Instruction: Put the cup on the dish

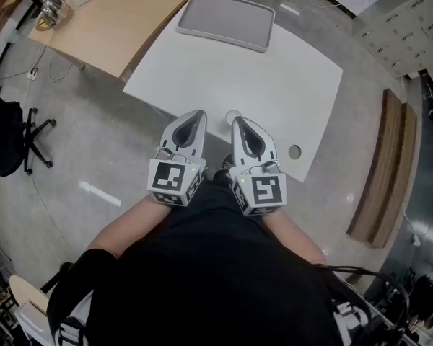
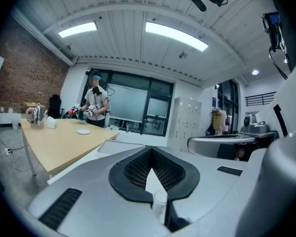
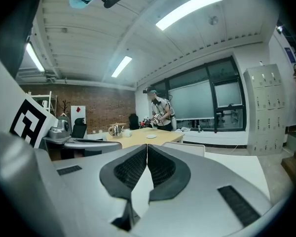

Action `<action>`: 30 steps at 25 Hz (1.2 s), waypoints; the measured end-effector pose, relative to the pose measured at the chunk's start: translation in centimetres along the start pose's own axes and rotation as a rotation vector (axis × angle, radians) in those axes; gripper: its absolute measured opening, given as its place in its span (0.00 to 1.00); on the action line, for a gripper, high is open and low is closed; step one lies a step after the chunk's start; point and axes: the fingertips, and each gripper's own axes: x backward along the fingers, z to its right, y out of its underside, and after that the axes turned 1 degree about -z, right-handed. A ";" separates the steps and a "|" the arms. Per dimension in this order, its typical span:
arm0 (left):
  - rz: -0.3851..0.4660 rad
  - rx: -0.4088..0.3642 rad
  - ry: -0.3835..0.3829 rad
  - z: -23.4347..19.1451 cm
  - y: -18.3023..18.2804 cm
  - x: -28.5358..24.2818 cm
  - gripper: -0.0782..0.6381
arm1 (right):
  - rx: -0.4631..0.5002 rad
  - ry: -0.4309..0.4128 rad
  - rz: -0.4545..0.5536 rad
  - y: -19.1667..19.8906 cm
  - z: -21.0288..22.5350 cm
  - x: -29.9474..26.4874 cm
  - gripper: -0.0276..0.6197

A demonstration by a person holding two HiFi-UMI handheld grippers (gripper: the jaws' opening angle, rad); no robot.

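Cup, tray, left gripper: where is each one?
cup (image 1: 233, 116): head view, on its open top.
tray (image 1: 228, 19): head view, on its bare floor.
left gripper (image 1: 199, 114): head view, at its meeting fingertips.

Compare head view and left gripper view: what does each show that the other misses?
Head view only: the left claw and right claw seen from above, both shut, side by side at the near edge of the white table; an office chair; a round hole in the tabletop.
Left gripper view only: a person standing beyond the wooden table, ceiling lights, lockers.
Both: the cup, the grey tray, both tables.
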 end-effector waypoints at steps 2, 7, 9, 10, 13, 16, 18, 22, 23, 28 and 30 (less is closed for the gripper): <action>-0.007 0.000 -0.011 0.1 0.1 -1.0 0.12 | -0.008 -0.010 -0.005 0.1 0.9 -0.6 0.06; -0.031 -0.001 -0.039 1.1 -0.2 -3.9 0.12 | -0.018 -0.040 -0.015 -0.2 4.3 -1.7 0.06; -0.037 -0.004 -0.045 1.4 -0.3 -5.1 0.12 | -0.022 -0.054 -0.020 -0.2 5.5 -2.2 0.06; -0.038 -0.008 -0.047 1.4 -0.4 -5.6 0.12 | -0.025 -0.061 -0.022 -0.2 6.0 -2.4 0.06; -0.040 -0.020 -0.058 1.5 -0.7 -6.9 0.12 | -0.032 -0.085 -0.020 -0.1 7.7 -3.2 0.06; -0.038 -0.031 -0.071 1.5 -0.9 -8.0 0.12 | -0.035 -0.110 -0.016 -0.2 9.1 -4.0 0.06; -0.037 -0.027 -0.084 1.5 -1.0 -8.7 0.12 | -0.040 -0.125 -0.016 -0.3 9.9 -4.5 0.06; -0.039 -0.041 -0.108 1.8 -1.2 -9.6 0.12 | -0.050 -0.161 -0.011 -0.5 10.8 -4.9 0.06; -0.042 -0.050 -0.116 1.7 -1.1 -9.8 0.12 | -0.054 -0.169 -0.011 -0.3 11.0 -5.2 0.06; -0.063 -0.085 -0.137 1.5 0.1 -10.9 0.12 | -0.069 -0.199 -0.026 1.5 11.2 -6.4 0.06; -0.080 -0.083 -0.134 1.6 0.1 -11.2 0.12 | -0.069 -0.203 -0.044 1.6 11.3 -6.5 0.06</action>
